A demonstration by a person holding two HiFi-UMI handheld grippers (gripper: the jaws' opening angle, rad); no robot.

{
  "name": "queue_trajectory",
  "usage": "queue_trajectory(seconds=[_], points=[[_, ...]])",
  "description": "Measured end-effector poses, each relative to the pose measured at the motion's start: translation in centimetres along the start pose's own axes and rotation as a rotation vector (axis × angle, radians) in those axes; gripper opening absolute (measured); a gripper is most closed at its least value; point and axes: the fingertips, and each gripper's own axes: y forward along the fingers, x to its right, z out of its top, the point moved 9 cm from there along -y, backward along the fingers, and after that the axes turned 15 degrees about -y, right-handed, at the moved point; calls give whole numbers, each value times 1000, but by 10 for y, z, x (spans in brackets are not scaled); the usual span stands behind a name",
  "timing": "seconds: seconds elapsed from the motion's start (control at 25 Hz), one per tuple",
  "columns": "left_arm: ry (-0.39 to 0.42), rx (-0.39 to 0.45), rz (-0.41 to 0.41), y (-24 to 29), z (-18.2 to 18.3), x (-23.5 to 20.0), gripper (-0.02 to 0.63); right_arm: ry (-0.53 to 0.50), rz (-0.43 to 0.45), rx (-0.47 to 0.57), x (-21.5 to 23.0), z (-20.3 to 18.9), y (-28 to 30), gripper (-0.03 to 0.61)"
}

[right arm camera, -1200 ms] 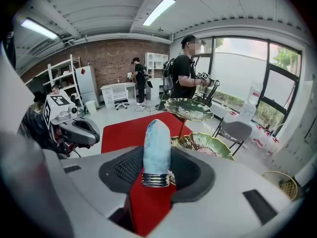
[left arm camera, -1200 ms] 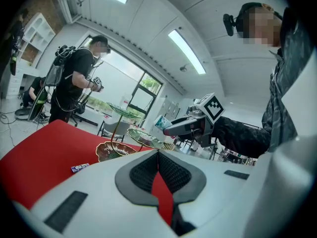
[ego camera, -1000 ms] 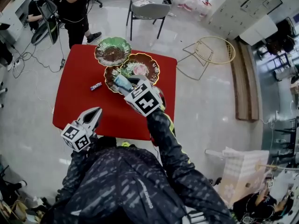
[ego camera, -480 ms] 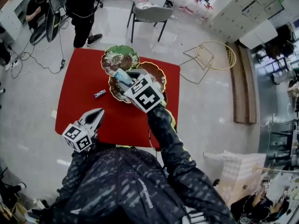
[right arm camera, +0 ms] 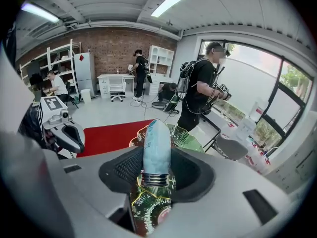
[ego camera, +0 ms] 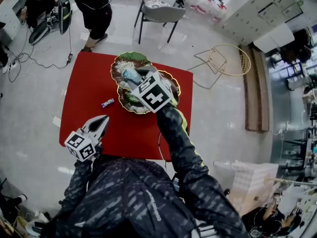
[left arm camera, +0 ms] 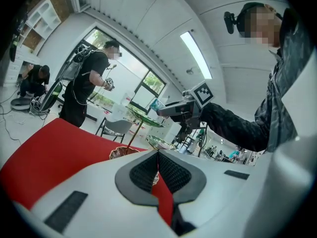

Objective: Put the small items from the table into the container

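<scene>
My right gripper (ego camera: 137, 79) is shut on a light blue packet (ego camera: 131, 75) and holds it over the tiered stand of leaf-shaped dishes, near the green top dish (ego camera: 124, 62) and above the brown lower dishes (ego camera: 173, 86). In the right gripper view the packet (right arm camera: 156, 145) stands upright between the pads, with the green dish (right arm camera: 185, 138) behind it. A small wrapped item (ego camera: 107, 103) lies on the red table (ego camera: 84, 83), left of the stand. My left gripper (ego camera: 100, 123) hovers at the table's near left edge, shut and holding nothing.
A person (ego camera: 96, 6) stands just beyond the table's far side. A grey chair (ego camera: 159, 11) is behind the table. A wire hoop frame (ego camera: 229, 58) lies on the floor at right, cables (ego camera: 29, 58) at left. A white bag (ego camera: 252, 182) sits near right.
My right gripper has carried the blue packet away from me, from over the lower brown dish toward the green top dish. The left gripper stays shut by the near edge.
</scene>
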Motion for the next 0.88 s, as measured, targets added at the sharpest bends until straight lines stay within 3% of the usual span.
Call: queue_trajectory(seconds=[0.88], points=[[-55,12,30,-14,10,-37,9,-35,41,-120,20,-4,50,178]])
